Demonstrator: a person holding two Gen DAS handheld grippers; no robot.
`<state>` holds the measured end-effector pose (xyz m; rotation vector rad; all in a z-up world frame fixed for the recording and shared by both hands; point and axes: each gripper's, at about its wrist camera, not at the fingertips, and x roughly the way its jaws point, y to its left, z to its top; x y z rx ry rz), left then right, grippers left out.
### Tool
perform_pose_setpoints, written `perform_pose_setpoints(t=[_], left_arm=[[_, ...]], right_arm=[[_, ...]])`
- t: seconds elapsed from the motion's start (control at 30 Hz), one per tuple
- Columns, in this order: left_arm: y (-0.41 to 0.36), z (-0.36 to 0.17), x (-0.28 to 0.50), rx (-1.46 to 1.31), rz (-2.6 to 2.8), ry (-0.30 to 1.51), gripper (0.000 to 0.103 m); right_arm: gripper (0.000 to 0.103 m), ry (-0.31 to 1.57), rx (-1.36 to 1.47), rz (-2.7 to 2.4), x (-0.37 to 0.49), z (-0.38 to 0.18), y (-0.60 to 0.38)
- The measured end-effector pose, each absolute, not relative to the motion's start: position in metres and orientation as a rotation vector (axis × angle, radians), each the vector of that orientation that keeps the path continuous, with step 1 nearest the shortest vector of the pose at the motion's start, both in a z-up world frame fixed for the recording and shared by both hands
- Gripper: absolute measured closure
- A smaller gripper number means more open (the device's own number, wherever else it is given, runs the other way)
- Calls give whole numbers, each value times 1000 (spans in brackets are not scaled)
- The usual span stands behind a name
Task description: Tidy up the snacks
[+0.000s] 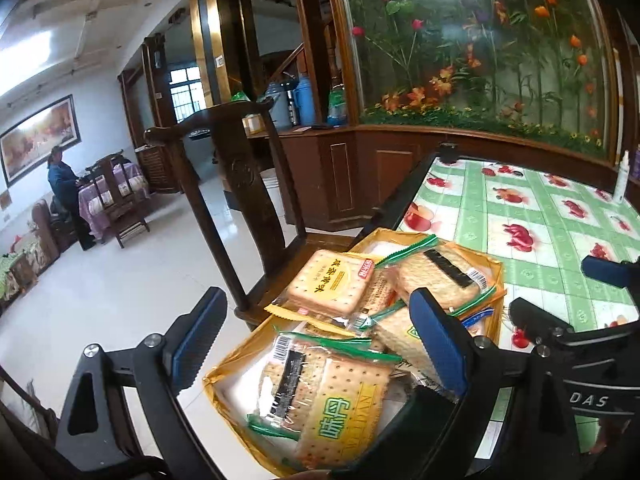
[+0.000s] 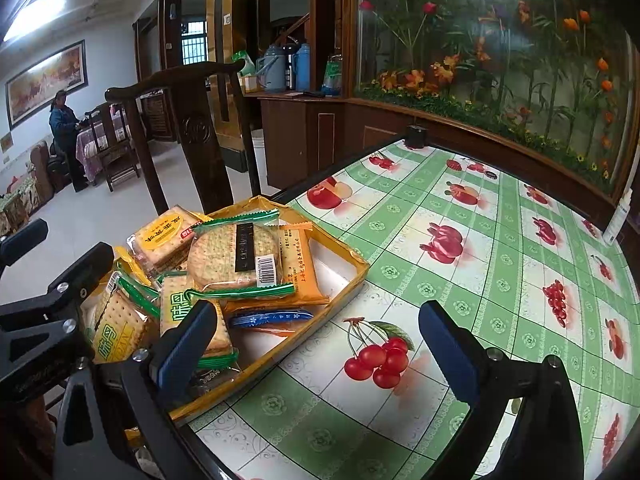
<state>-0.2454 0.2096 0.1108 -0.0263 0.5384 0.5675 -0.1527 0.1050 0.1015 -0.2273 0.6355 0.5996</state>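
A shallow gold cardboard tray (image 2: 362,270) at the tablecloth's (image 2: 496,264) near-left corner holds heaped clear-wrapped cracker packets (image 2: 236,258). Left gripper (image 1: 320,344) and right gripper (image 2: 316,344) both hang released, empty.

1. A dark-rimmed table covered with a glossy green-and-white checked oilcloth printed with red fruit (image 2: 472,216) carries everything; cherries, apples and berries show in its white squares.
2. A shallow rectangular golden-yellow tray with a white floor (image 2: 340,280) lies directly on the oilcloth at the table's left edge, beside a dark wooden chair, and holds a pile of wrapped biscuit packets.
3. A slim white bottle (image 2: 618,220) stands upright on the cloth at the far right edge, well apart from the tray.
4. A small black box-shaped object (image 2: 416,136) sits at the table's far corner.
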Motion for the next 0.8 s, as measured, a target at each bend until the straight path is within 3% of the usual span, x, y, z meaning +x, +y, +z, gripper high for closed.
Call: perform_pose_setpoints(t=[0.8], left_arm=[[218,111,-245,-79,520,552,10]], right_arm=[[2,667,-231,594,-151,98,100]])
